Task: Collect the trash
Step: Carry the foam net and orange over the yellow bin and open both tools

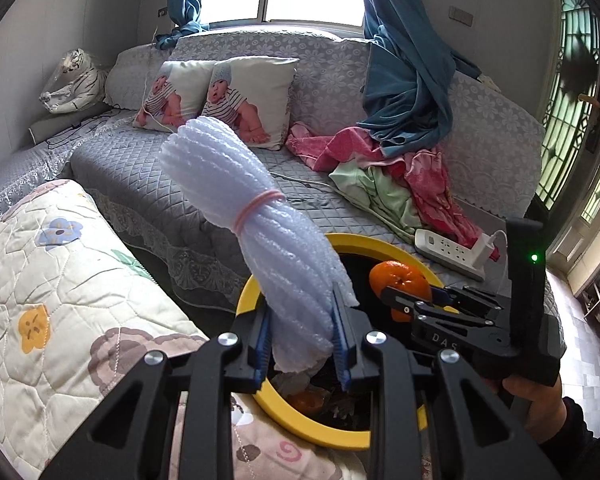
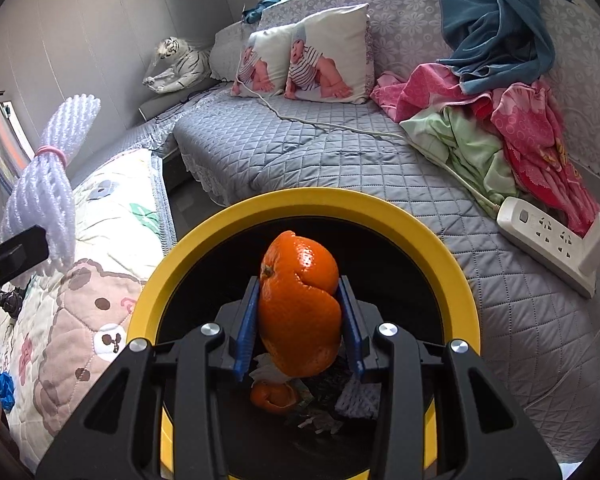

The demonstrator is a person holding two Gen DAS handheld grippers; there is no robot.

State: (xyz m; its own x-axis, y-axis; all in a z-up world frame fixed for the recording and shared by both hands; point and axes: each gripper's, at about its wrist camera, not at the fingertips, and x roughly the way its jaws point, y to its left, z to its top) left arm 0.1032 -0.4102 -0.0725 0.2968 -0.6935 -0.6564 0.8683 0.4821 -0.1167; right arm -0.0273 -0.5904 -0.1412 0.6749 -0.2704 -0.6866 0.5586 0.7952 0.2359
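Yellow-rimmed bin [image 2: 380, 204] holds perhaps one peel [image 2: 274, 397]; grippers carry one orange [image 2: 300, 304], one foam bundle [image 1: 260, 216].

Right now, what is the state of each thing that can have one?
Left tool: shut on the foam net bundle.
Right tool: shut on the orange peel.
Yellow bin: open, holding scraps.
Power strip: one charger plugged in.
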